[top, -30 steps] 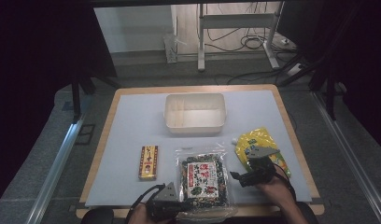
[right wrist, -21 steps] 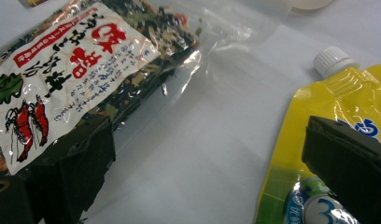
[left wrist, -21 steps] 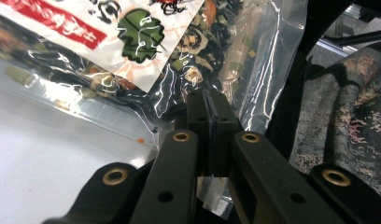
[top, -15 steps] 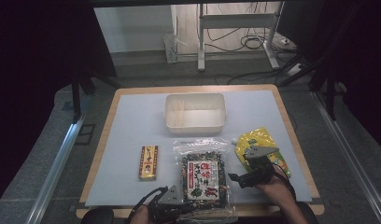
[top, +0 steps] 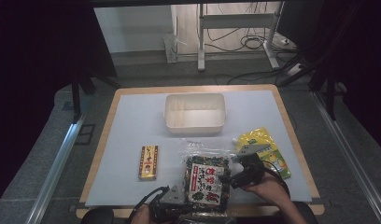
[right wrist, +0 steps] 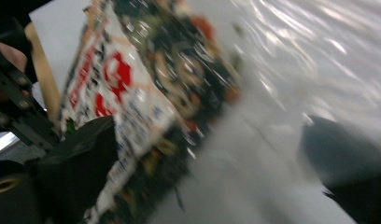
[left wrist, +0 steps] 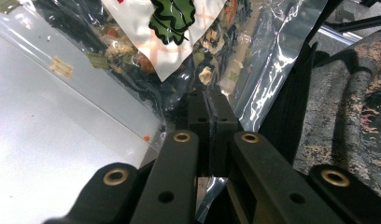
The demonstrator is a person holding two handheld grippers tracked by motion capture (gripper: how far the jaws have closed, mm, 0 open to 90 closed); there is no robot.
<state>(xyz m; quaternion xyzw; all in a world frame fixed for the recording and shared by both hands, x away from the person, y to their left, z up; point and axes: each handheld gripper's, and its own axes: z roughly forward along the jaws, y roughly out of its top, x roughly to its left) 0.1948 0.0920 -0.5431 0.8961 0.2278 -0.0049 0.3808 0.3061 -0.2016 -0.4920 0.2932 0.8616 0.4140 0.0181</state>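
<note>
- Snack bag lies at the bench's near edge, before the white tub.
- Left tool is clamped tight on its clear corner.
- Right tool reaches its right edge, jaws spread, gripping nothing.
- Step, likely: securing a two-sided hold; next, close the right tool, then lift.

Cream tub standing at the far middle of the grey mat. Nearer than the tub and off to its left, a small yellow-and-red box lying flat. Nearer and to the tub's right, a yellow pouch.
</note>
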